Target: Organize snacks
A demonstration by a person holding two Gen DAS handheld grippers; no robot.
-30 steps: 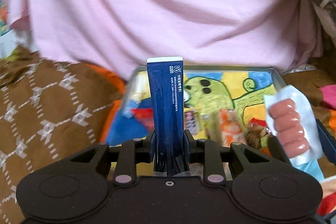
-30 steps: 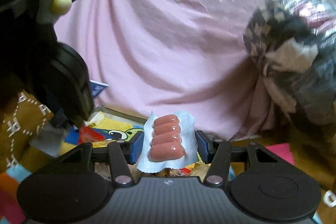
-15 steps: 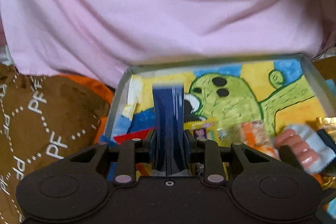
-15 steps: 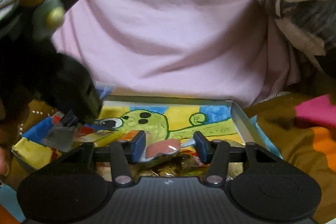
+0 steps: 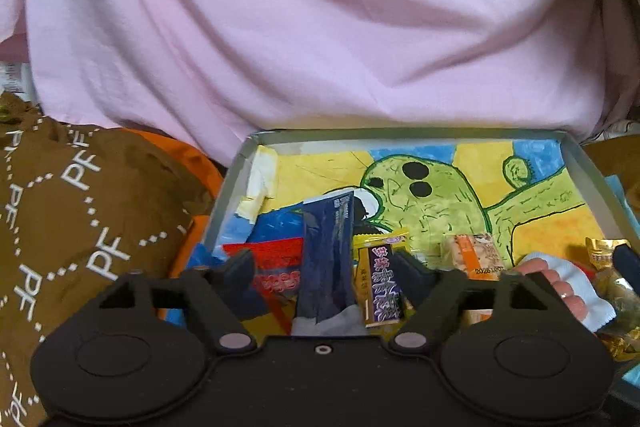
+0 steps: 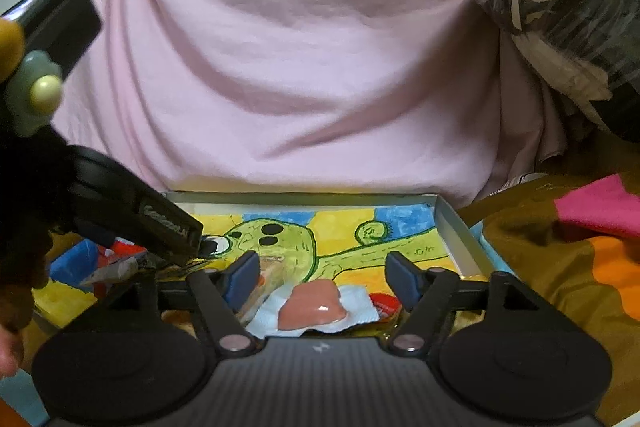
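Both drops near done: left gripper (image 5: 324, 267) opening, blue sachet (image 5: 328, 259) loose between its jaws in the tray (image 5: 236, 167); right gripper (image 6: 320, 279) opening over sausage pack (image 6: 316, 307), also in tray.

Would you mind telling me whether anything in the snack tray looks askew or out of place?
The dark blue packet leans half upright between the opening left gripper fingers, not lying flat like the other snacks. The sausage pack lies crooked across other wrappers in the tray.

Stick pack (image 5: 328, 259) in tray (image 5: 236, 167) (left part), sausage pack (image 5: 568, 291) right of it
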